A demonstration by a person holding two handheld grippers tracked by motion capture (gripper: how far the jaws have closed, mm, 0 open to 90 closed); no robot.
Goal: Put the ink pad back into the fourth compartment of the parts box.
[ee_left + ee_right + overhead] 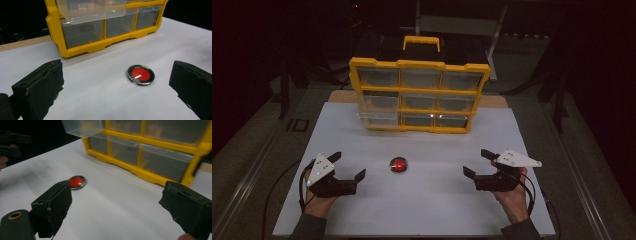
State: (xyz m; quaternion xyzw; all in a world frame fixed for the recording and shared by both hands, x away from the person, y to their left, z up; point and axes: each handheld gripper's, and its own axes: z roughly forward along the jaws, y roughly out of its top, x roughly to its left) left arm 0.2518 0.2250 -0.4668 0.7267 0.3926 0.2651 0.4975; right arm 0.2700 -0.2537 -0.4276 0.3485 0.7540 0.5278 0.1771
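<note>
The red disc (pixel 399 165) lies flat between both grippers, seemingly slightly nearer the left gripper (pixel 348 167); both jaws gape apart.

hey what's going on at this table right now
A person holds the left gripper and the right gripper low over the white table, fingers apart and holding nothing. A small round red tin lies between them, untouched. Behind it stands a yellow drawer organizer, with one clear drawer on its left side pulled partway out. The tin may be headed there, but nothing has been picked up yet.
</note>
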